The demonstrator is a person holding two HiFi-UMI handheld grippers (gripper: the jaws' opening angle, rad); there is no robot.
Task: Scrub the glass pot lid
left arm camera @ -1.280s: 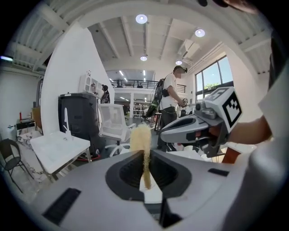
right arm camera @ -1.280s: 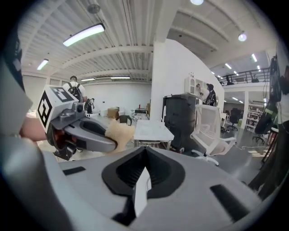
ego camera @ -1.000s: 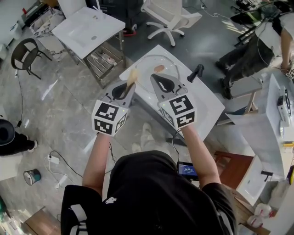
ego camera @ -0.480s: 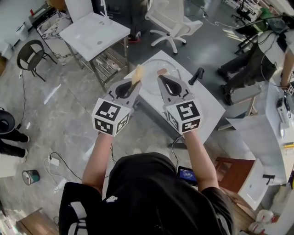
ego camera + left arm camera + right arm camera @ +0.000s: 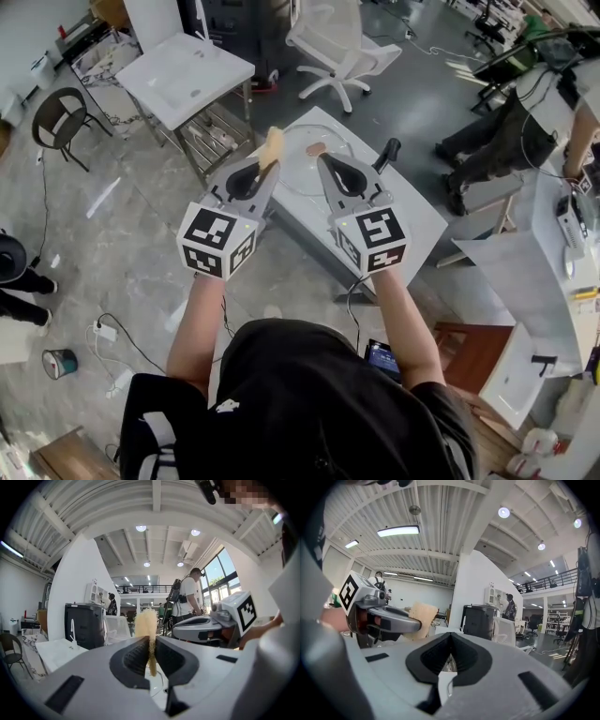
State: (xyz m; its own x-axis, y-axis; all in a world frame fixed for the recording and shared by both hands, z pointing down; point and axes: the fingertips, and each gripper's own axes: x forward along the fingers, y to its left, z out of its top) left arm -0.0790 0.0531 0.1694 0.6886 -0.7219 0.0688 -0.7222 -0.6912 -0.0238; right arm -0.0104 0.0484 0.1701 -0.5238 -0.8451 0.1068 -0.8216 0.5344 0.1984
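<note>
The glass pot lid [image 5: 302, 171] lies flat on a white sink-shaped table [image 5: 412, 220], its brownish knob [image 5: 316, 148] facing up. My left gripper [image 5: 265, 161] is shut on a tan sponge [image 5: 273, 142], which sticks up from between the jaws [image 5: 146, 623] above the lid's left edge. In the right gripper view the same sponge [image 5: 419, 618] shows at the left. My right gripper [image 5: 323, 159] hovers over the lid, shut with nothing between its jaws [image 5: 449, 637]. Both grippers are held level, side by side.
A black handle [image 5: 386, 153] lies on the table to the right of the lid. Beyond stand a white office chair [image 5: 337, 42], a second white table [image 5: 183, 70] and a metal rack [image 5: 216, 136]. A person [image 5: 511, 122] stands at the right.
The head view has shifted a little, so the table sits slightly higher and to the left. Both grippers keep their pose and the sponge stays held.
</note>
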